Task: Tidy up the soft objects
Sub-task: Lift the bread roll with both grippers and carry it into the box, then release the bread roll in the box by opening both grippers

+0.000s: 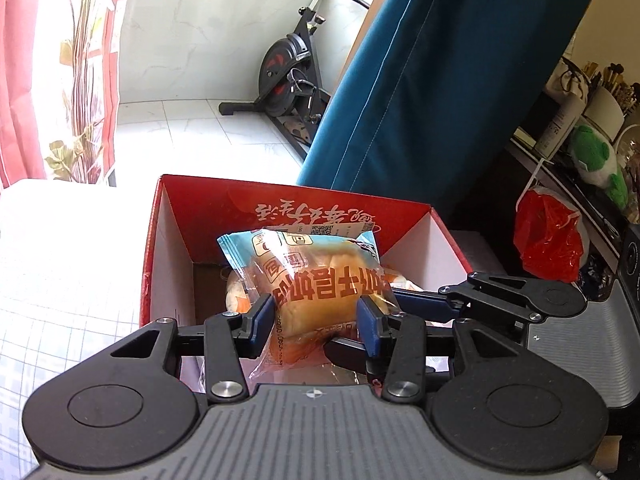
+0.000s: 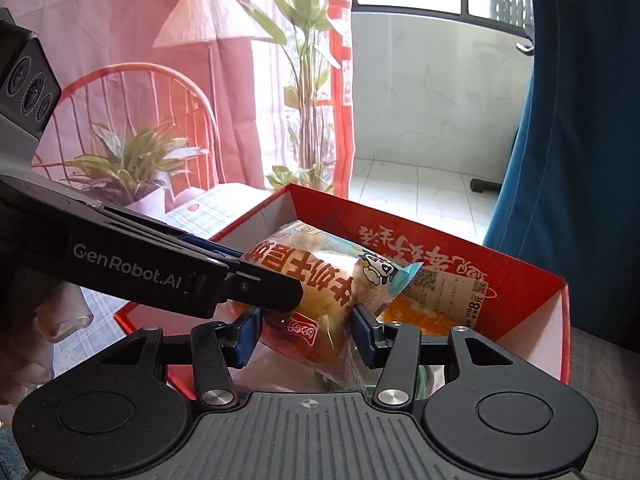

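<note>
Here a wrapped bread bun (image 1: 316, 280) hangs over the open red box (image 1: 168, 216), gripped from two sides. In the left wrist view its long axis runs away from the camera, the crimped light-blue end pointing toward the box's far wall. In the right wrist view the same pack (image 2: 320, 280) lies slantwise, its blue end with a cartoon cow aimed to the right. The left gripper (image 1: 316, 318) is clenched on the pack, blue pads pressing its sides; the right gripper (image 2: 306, 332) likewise grasps it, its pads dimpling the wrapper.

The red box (image 2: 520, 300) has white inner walls and a red inner flap. Inside it, beneath the held pack, lie more wrapped items, one with an orange-and-white label (image 2: 440, 304) bearing a QR code and an "8". Large orange Chinese characters cross the bun's wrapper, seen upside down. The left gripper's arm reads "GenRobot.AI" (image 2: 128, 268).
</note>
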A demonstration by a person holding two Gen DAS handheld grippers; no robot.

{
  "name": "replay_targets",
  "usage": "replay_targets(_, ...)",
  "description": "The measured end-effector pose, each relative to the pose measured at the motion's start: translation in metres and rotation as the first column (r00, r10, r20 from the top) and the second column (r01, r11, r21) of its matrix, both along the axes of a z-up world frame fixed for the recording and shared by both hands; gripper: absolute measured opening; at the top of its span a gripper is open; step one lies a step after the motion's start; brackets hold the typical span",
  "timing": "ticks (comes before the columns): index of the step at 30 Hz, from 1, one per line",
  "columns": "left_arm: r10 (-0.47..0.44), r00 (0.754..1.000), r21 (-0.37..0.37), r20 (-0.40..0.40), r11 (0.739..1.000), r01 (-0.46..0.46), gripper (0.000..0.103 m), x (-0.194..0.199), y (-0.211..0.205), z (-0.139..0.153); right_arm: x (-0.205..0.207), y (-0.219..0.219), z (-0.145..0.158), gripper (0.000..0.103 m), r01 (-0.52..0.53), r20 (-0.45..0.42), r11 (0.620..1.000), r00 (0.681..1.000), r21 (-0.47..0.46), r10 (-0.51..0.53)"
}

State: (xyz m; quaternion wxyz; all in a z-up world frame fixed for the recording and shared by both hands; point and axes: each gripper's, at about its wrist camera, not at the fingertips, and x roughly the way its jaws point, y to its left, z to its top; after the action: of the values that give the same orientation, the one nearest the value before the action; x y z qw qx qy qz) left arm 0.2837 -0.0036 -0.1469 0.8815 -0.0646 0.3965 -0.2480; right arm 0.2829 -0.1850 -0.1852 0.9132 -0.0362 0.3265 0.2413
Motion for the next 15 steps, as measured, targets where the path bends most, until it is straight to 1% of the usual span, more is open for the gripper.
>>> replay_targets(3,0.005,0.999,-0.028,-0.049,1.0,-0.007,0.047,0.02,-0.001,-0.014,0.019,0.002,-0.008,0.045,0.009,-0.031,0.999,0.999,-0.049,-0.01)
replay_targets(5,0.019,0.998,-0.039,-0.067,0.999,-0.022,0.047,0.03,-0.001,-0.019,0.03,0.002,-0.012,0.045,0.011,-0.046,0.998,0.999,-0.06,-0.014)
replay_targets(9,0.034,0.998,-0.003,-0.053,0.999,-0.035,0.047,0.039,-0.004,-0.022,0.048,0.004,-0.017,0.045,0.032,-0.088,0.999,0.995,-0.04,-0.035)
replay_targets(12,0.051,0.997,0.025,-0.05,0.998,-0.05,0.047,0.042,-0.004,-0.023,0.058,0.01,-0.022,0.044,0.025,-0.111,0.998,0.993,-0.06,-0.031)
replay_targets(15,0.09,0.994,0.026,-0.066,0.996,-0.088,0.047,0.047,0.001,-0.028,0.069,0.017,-0.027,0.044,0.013,-0.14,0.997,0.99,-0.072,-0.023)
